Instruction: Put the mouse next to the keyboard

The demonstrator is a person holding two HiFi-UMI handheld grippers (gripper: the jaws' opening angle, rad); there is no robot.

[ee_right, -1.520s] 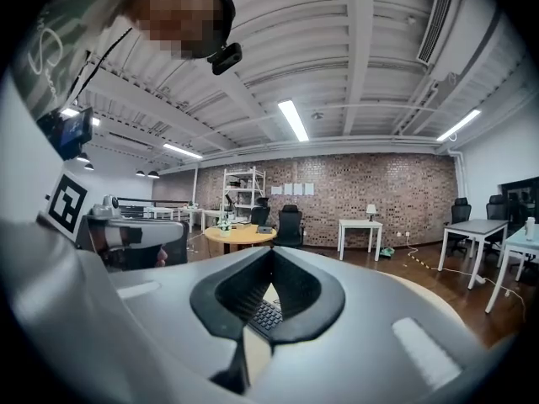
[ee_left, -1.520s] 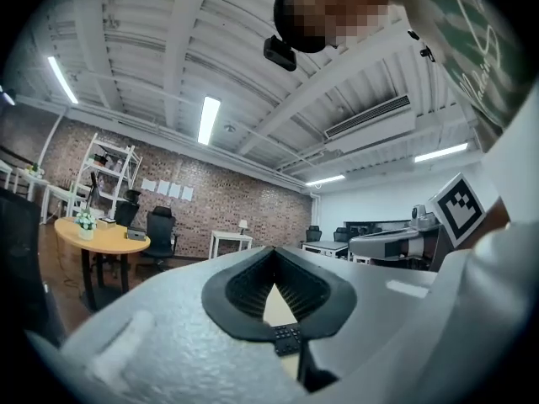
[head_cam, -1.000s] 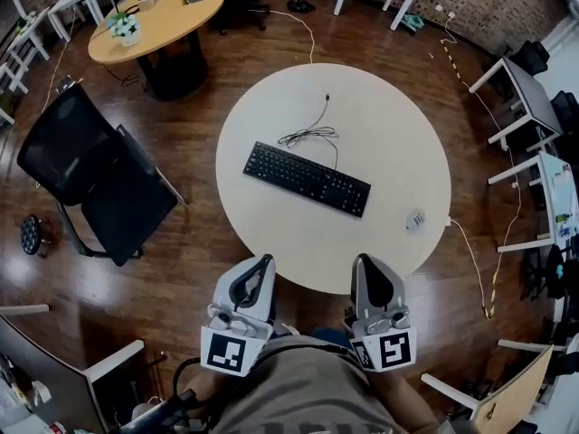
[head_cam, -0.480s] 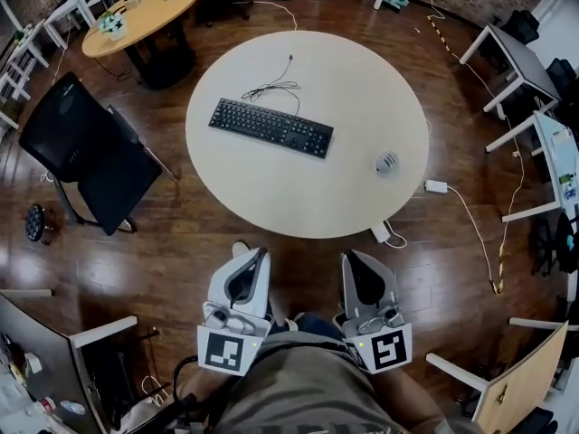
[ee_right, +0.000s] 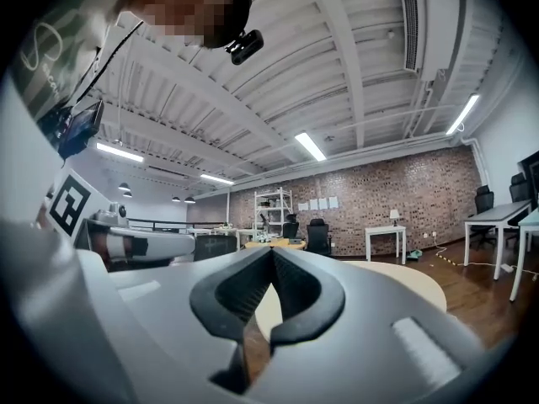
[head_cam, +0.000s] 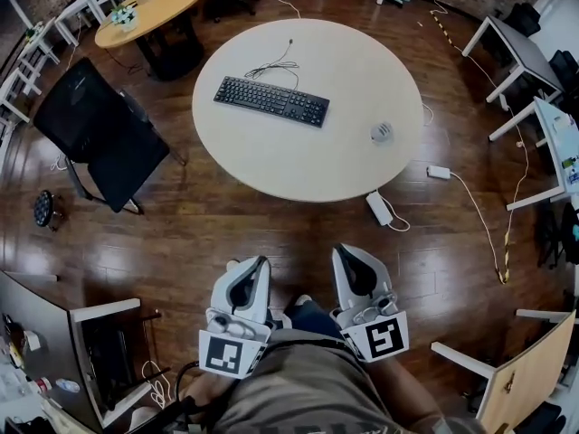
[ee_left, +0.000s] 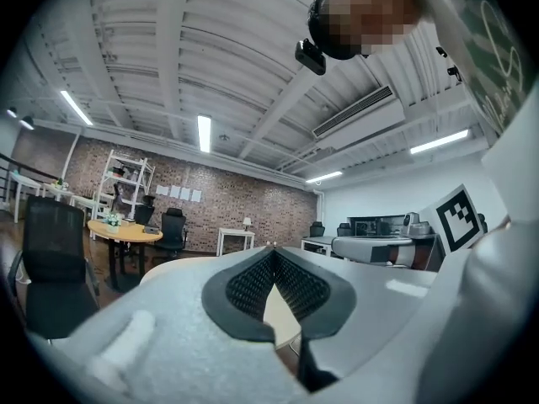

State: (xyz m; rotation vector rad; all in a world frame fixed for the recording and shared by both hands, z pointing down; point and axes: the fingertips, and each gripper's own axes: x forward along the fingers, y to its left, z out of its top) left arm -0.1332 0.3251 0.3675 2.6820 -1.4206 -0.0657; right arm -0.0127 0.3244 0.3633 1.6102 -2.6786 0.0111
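A black keyboard (head_cam: 271,100) with a coiled cable lies left of centre on the round white table (head_cam: 271,165). The small grey mouse (head_cam: 381,132) sits near the table's right edge, well apart from the keyboard. Both grippers hang over the wooden floor, short of the table's near edge. My left gripper (head_cam: 262,260) is shut with nothing in it, its tips meeting in the left gripper view (ee_left: 274,251). My right gripper (head_cam: 339,250) is also shut and empty, its tips touching in the right gripper view (ee_right: 271,251). Both point level toward the table.
A black office chair (head_cam: 99,134) stands left of the table. A white power adapter (head_cam: 380,208) and cables lie on the floor by the table's near right. An orange round table (head_cam: 149,7) is at the back left, white desks (head_cam: 516,61) at the right.
The table has drawn away in the head view. Both grippers, earlier at its near edge, now hang over bare floor farther from it. Both jaws stay shut.
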